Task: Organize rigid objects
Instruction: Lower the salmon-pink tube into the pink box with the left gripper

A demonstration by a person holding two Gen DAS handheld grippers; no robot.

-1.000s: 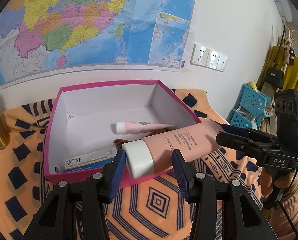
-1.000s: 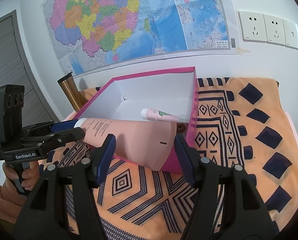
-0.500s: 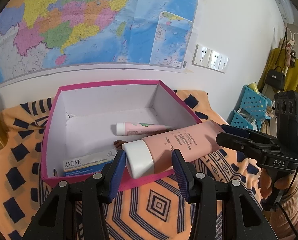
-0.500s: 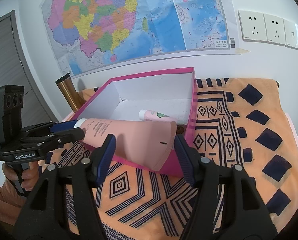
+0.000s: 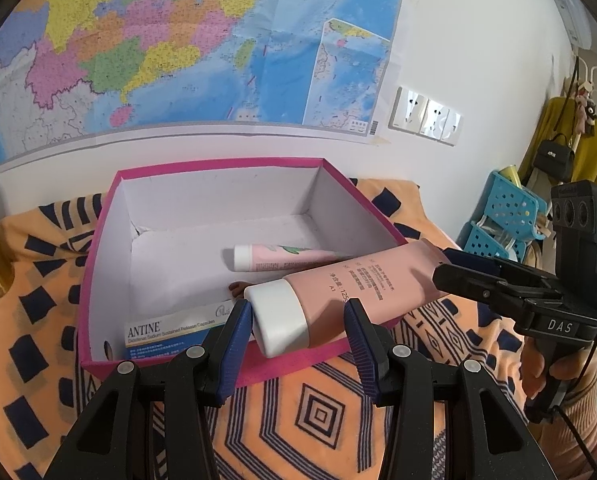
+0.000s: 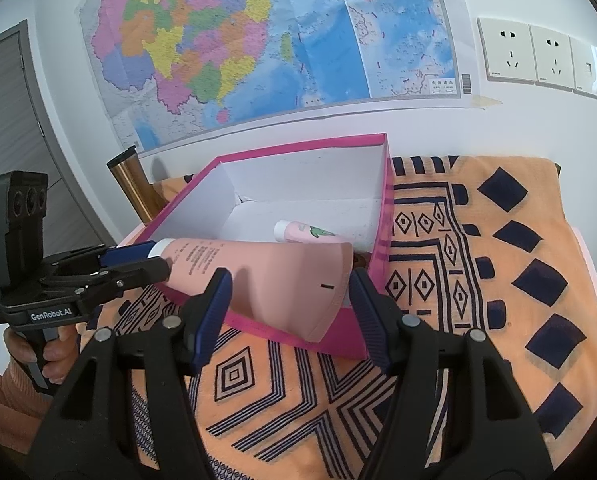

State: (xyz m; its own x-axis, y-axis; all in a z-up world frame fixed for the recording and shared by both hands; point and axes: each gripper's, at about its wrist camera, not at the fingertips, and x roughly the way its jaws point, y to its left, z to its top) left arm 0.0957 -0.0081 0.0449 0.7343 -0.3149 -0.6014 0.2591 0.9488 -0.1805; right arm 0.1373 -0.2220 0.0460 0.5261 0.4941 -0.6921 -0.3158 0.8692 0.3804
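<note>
A big pink tube (image 5: 350,284) with a white cap (image 5: 280,318) is held over the front right of the pink box (image 5: 98,240). My left gripper (image 5: 298,332) is shut on its cap end. My right gripper (image 6: 290,300) is shut on its flat crimped end (image 6: 298,280). Inside the box lie a smaller pink tube (image 5: 282,258) and a white-and-blue carton marked ANTINE (image 5: 170,330). The right wrist view shows the box (image 6: 382,216), the smaller tube (image 6: 306,232) and my left gripper's fingers (image 6: 138,264) at the cap end.
The box sits on an orange patterned cloth (image 6: 478,280). A gold cylinder (image 6: 132,184) stands left of the box by the wall. A map and wall sockets (image 6: 534,56) are behind. Blue baskets (image 5: 502,216) and hanging clothes stand at the far right.
Both grippers have carried the big pink tube slightly farther over the box. Their hold on it is the same.
</note>
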